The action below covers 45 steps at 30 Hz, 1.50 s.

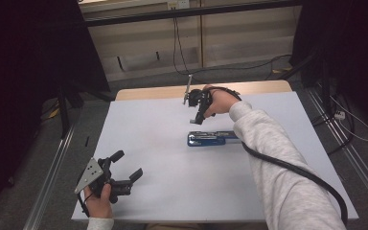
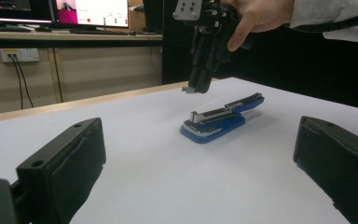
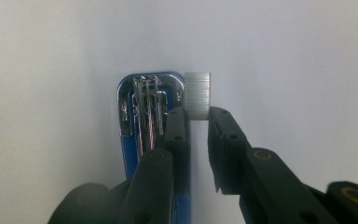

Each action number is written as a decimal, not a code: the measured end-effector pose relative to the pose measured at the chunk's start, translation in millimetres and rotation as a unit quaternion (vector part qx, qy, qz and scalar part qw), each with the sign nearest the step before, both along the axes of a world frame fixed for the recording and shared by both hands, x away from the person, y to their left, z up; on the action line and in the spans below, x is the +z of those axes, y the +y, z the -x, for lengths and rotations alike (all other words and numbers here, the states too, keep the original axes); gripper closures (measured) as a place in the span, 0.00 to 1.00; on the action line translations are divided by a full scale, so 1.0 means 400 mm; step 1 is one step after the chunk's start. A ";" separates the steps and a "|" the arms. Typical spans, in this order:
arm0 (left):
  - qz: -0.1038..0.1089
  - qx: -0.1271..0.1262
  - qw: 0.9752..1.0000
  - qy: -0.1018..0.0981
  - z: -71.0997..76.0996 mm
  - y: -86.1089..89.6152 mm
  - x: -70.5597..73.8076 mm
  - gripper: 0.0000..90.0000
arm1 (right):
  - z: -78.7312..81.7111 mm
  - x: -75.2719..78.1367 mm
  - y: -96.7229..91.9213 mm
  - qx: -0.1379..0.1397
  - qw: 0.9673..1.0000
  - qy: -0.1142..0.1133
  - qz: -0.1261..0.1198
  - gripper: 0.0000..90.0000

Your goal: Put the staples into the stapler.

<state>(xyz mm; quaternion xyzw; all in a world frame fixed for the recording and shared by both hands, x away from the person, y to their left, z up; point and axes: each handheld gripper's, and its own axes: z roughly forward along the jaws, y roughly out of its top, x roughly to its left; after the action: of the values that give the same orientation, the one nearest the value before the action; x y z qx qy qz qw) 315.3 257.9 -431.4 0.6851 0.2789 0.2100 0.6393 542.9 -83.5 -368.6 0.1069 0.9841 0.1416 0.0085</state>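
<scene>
Right hand-held gripper point(image 3: 199, 115) pinches a strip of staples point(image 3: 198, 93), hovering just above the opened blue stapler point(image 1: 212, 138) lying mid-tabletop point(image 1: 148, 134). Left hand-held gripper point(image 1: 124, 167) idles wide open, empty, at 7 o'clock. Loading appears underway; next, the strip needs aligning over the magazine channel.

Stapler point(image 1: 212, 138) mid-table point(image 1: 172, 191); right gripper point(image 1: 200, 116) w/ staples point(image 3: 198, 92) just above it.

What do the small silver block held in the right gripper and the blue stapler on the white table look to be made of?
Small silver block: probably a strip of metal staples; matte grey with fine parallel ridges. Blue stapler: glossy blue shell, likely plastic or painted metal, around a bright chrome-looking channel that reflects light. Right gripper pinches the block above it.
</scene>
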 end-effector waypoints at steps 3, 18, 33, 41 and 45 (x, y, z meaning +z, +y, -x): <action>-0.001 -0.004 1.000 0.000 0.000 0.001 0.001 0.03 | -0.002 0.001 -0.004 0.002 1.000 -0.001 -0.001 0.87; 0.007 0.000 1.000 0.000 -0.006 -0.005 0.000 0.03 | 0.021 0.002 -0.018 -0.003 1.000 0.003 -0.010 0.87; 0.007 -0.004 1.000 0.000 -0.013 -0.010 0.002 0.03 | 0.042 0.004 -0.037 -0.013 1.000 0.006 -0.016 0.87; 0.005 -0.005 1.000 0.006 -0.008 -0.010 0.002 0.03 | 0.051 0.001 -0.032 -0.008 1.000 0.009 -0.017 0.87; 0.004 -0.005 1.000 0.004 -0.008 -0.008 0.002 0.03 | 0.054 -0.002 -0.028 -0.004 1.000 0.008 -0.014 0.87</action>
<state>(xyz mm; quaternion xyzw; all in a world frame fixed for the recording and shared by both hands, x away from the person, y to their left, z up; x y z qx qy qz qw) 318.5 254.7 -430.6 0.6848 0.2784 0.2031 0.6421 521.4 -94.8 -369.4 0.1120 0.9817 0.1540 0.0000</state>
